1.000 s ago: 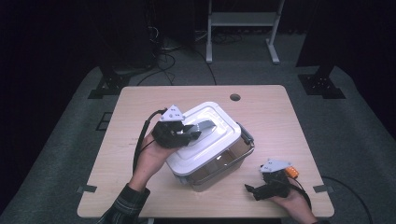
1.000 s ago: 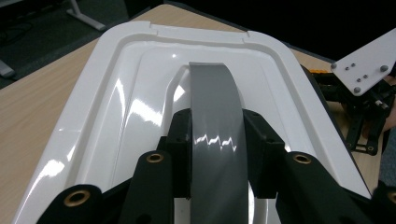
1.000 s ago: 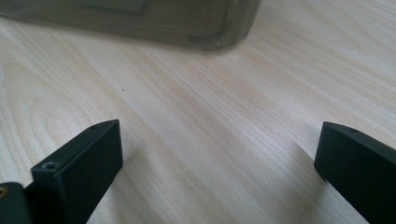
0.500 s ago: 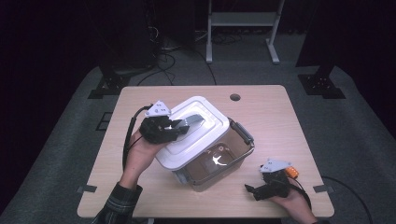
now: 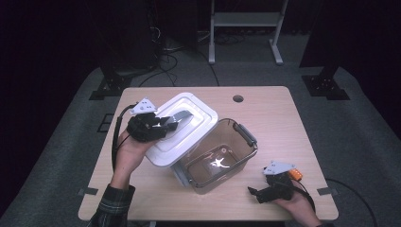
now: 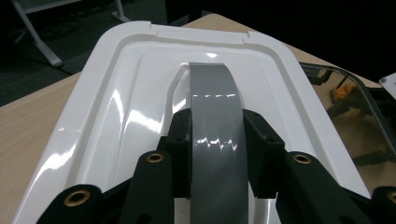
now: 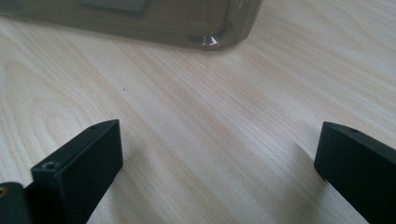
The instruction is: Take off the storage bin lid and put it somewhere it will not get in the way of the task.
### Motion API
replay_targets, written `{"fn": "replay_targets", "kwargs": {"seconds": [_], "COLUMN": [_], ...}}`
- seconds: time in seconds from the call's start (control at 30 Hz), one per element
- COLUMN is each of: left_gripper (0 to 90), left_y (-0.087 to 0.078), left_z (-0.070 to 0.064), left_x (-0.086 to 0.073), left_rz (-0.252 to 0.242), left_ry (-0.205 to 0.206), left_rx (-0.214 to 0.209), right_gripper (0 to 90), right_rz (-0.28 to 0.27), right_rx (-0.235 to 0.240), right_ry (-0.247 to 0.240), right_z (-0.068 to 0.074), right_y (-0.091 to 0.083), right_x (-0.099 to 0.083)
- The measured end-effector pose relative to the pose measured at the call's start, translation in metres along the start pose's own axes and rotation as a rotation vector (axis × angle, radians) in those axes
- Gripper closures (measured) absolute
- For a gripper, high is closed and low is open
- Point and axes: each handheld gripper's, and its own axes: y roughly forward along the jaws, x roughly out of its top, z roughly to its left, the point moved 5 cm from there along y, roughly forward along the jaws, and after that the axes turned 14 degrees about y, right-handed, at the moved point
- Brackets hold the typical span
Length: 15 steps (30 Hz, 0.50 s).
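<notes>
Left gripper (image 5: pixel 163 126) clamps lid (image 5: pixel 187 124) by its handle (image 6: pixel 215 109), box (image 5: pixel 217 158) lying rightward (open); right gripper (image 5: pixel 264 193) spread, idle.

The high view looks forward and down over the whole tabletop (image 5: pixel 265 113) and clear bin (image 5: pixel 217 163), while the left gripper view sits close above the bin's white lid (image 6: pixel 116 107) and the right gripper view skims low toward the bin's base (image 7: pixel 205 28).

lid (image 6: pixel 126 107): glossy smooth white plastic | handle (image 6: pixel 215 121): glossy grey plastic | box (image 5: pixel 222 158): clear smoky plastic, shiny | table (image 7: pixel 196 116): pale matt wood grain | right gripper (image 7: pixel 219 172) jaws: matt black plastic | sleeve (image 5: pixel 109 208): plaid cloth
</notes>
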Motion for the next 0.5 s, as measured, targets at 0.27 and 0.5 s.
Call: {"fn": "replay_targets", "kwargs": {"seconds": [0.27,0.5], "left_gripper": [66.3,66.3], "left_y": [-0.005,-0.008], "left_z": [0.014,0.025], "left_x": [-0.011,-0.02], "left_rz": [0.015,0.016], "left_ry": [-0.027,-0.06], "left_rx": [0.038,0.057], "right_gripper": [0.1,0.1], "right_rz": [0.001,0.0], "right_rx": [0.0,0.0], "right_ry": [-0.001,0.001], "right_z": [0.0,0.0], "right_y": [0.0,0.0], "right_x": [0.0,0.0]}}
